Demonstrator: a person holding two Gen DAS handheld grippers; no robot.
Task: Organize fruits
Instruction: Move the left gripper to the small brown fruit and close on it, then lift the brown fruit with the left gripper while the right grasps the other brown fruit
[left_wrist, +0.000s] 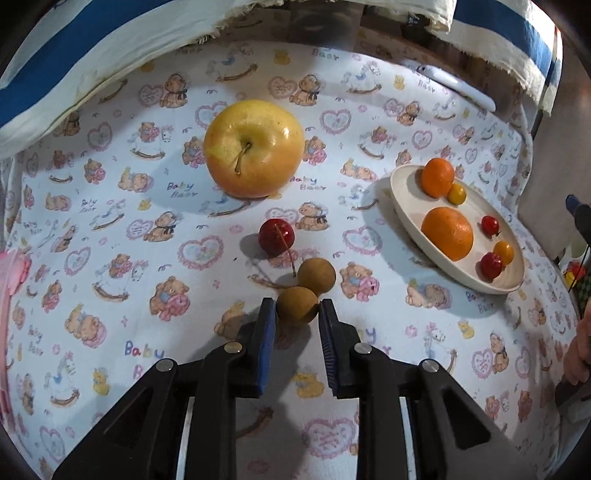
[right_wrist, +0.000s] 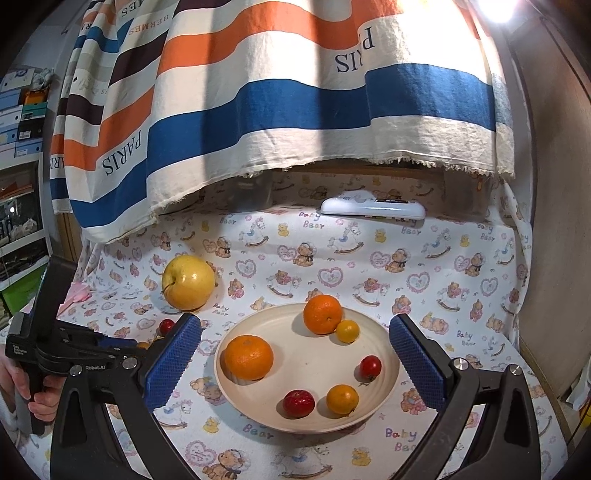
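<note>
My left gripper (left_wrist: 296, 308) is shut on a small round brown fruit (left_wrist: 297, 303) that rests on the bear-print cloth. A second brown fruit (left_wrist: 317, 275) touches it just behind, and a red cherry-like fruit (left_wrist: 276, 237) with a long stem lies further back. A big yellow apple (left_wrist: 253, 147) stands beyond them. To the right, a cream plate (left_wrist: 458, 277) holds two oranges (left_wrist: 447, 232) and several small red and yellow tomatoes. My right gripper (right_wrist: 295, 321) hangs open over the plate (right_wrist: 314, 369), its blue pads either side of it and touching nothing.
A white remote-like device (right_wrist: 373, 208) lies at the back of the table under a hanging striped cloth (right_wrist: 258, 92). A person's hand (right_wrist: 22, 387) holds the left gripper's handle at the left. Shelves with boxes stand far left. Something pink (left_wrist: 11, 273) sits at the cloth's left edge.
</note>
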